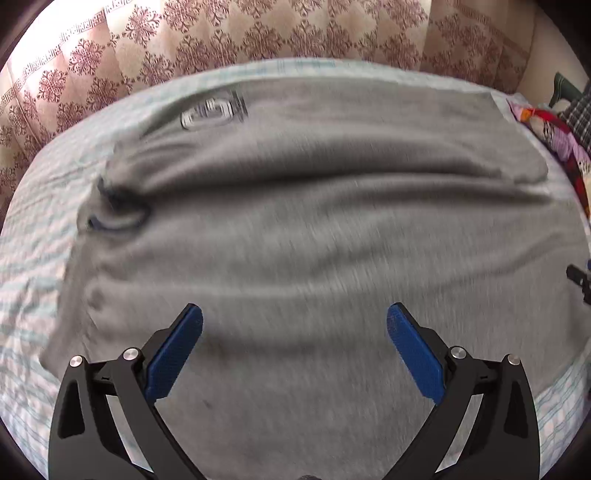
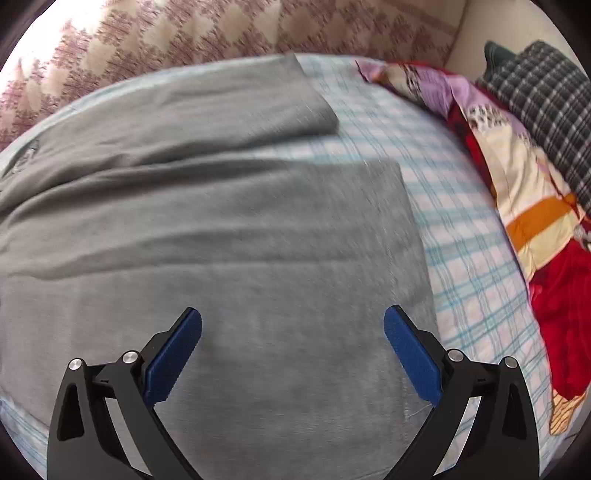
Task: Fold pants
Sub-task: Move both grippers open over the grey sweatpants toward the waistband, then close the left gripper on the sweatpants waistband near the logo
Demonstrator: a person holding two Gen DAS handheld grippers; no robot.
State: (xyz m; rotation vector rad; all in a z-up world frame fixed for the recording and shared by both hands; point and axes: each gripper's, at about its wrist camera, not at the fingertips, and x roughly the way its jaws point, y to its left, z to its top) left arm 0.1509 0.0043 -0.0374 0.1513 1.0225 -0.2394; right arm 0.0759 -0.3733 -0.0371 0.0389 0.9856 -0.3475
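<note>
Grey pants (image 1: 295, 229) lie spread flat on a bed, legs running to the right, with a printed logo (image 1: 212, 112) and a dark drawstring (image 1: 114, 214) at the waist on the left. My left gripper (image 1: 294, 321) is open and empty, above the near part of the pants close to the waist. In the right wrist view the two leg ends (image 2: 280, 236) lie side by side, the far one (image 2: 258, 99) shorter in view. My right gripper (image 2: 293, 323) is open and empty above the near leg's end.
The bed has a light blue checked sheet (image 2: 461, 236). A colourful quilt (image 2: 524, 206) and a dark plaid pillow (image 2: 546, 96) lie along the right side. A patterned pink curtain (image 1: 221, 33) hangs behind the bed. Part of the other gripper (image 1: 580, 278) shows at the right edge.
</note>
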